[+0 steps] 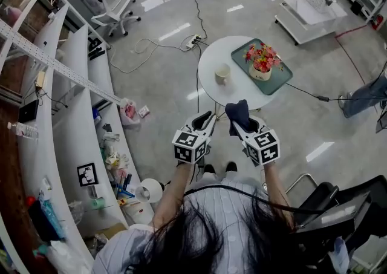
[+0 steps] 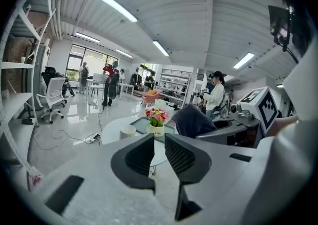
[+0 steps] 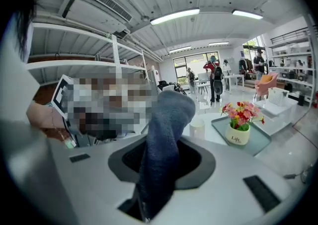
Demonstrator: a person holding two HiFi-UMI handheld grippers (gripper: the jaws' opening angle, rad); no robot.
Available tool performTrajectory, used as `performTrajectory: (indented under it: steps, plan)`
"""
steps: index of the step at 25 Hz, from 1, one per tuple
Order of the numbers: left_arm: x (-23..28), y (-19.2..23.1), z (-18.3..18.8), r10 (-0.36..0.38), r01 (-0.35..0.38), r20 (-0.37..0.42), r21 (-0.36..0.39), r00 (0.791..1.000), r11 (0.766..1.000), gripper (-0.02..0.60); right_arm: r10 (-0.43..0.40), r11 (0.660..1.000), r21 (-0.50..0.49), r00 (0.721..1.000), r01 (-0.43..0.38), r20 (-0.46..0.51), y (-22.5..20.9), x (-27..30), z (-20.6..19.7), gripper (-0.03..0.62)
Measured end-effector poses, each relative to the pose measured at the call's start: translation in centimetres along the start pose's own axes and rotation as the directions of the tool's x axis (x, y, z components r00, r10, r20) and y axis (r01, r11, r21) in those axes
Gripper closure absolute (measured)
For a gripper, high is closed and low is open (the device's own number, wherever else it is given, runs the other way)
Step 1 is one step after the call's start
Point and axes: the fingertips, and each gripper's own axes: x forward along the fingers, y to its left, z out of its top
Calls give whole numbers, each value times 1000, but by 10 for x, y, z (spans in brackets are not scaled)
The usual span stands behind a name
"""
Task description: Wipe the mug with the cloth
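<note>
A: Head view first: where's the mug (image 1: 222, 74)?
B: Upright on the round table (image 1: 210, 61), beside the tray (image 1: 281, 79), well ahead of the right gripper (image 1: 240, 126).
A: And the cloth (image 1: 237, 111)?
B: Pinched in its closed jaws, sticking up. Left gripper (image 1: 207, 118) barely parted, empty.

Right gripper (image 3: 161, 158), seen along its own jaws. The two dark jaws are closed on a dark blue cloth (image 3: 169, 114), which stands up from between them as a thick fold and leans over to the right at its top. Beyond, a white round table (image 3: 204, 137) bears a white mug (image 3: 197, 128), upright and apart from the cloth. Just to the right of the mug lies a teal tray (image 3: 258, 138) holding a white pot (image 3: 238, 133) of red and pink flowers (image 3: 241, 112). White shelves (image 3: 74, 67) run along the left; people (image 3: 217, 82) stand by the far windows.
</note>
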Motion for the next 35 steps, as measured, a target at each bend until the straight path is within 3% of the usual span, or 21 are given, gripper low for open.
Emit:
performTrajectory:
  steps: [12, 26, 35]
  plan:
    - [30, -12, -7, 40, -41, -18, -64, 999, 997, 512, 31, 999, -13, 999, -31, -19, -37, -7, -11, 471]
    - [65, 1, -25, 37, -43, -114, -49, 993, 998, 511, 40, 999, 22, 997, -38, -67, -60, 18, -24, 471]
    - [113, 44, -30, -18, 11, -218, -34, 976, 999, 434, -8, 999, 41, 995, 12, -98, -95, 62, -15, 471]
